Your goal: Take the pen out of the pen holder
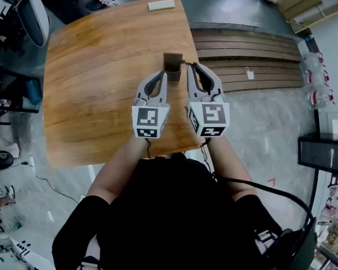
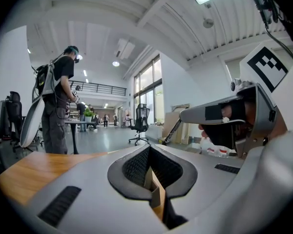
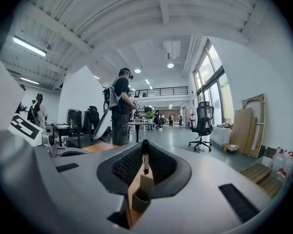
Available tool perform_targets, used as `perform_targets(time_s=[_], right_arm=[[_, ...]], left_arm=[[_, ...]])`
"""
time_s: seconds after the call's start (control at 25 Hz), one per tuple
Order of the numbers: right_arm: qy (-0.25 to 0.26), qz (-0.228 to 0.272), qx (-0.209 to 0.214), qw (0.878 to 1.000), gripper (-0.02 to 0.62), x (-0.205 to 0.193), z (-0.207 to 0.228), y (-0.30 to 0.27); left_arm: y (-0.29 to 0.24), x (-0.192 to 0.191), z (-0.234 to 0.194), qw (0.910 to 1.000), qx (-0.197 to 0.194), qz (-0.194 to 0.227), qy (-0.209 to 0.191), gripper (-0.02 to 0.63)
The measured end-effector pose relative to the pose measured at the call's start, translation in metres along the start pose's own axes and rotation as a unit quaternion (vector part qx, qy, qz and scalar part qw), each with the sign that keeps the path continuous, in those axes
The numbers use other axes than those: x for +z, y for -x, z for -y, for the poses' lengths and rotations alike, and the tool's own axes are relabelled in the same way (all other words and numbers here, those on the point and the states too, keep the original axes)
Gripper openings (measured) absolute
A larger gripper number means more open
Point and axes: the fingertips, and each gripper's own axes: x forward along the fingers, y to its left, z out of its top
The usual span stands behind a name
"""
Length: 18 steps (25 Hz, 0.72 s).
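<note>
Right gripper (image 3: 145,146) clamping pen (image 3: 145,163), long axis vertical

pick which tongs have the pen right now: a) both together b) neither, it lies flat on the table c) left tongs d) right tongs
D: in the right gripper view the right tongs are shut on the thin pen at their tips, with the pen holder seen beneath it.

Wooden table (image 1: 101,83), pen holder (image 1: 172,62) by right edge, pale slab (image 1: 161,5) at far edge
</note>
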Motion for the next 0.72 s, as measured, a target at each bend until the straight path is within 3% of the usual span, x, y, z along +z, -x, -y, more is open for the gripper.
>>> perform_targets(time_s=[0.4, 0.72], right_arm=[[0.007, 0.019, 0.000, 1.000, 0.029, 0.029, -0.001, 0.018], [0.005, 0.005, 0.009, 1.000, 0.029, 0.019, 0.007, 0.007]], left_arm=[[0.011, 0.029, 0.007, 0.9996, -0.004, 0.022, -0.018, 0.000], [-0.001, 0.027, 0.007, 0.9998, -0.002, 0.015, -0.015, 0.000]])
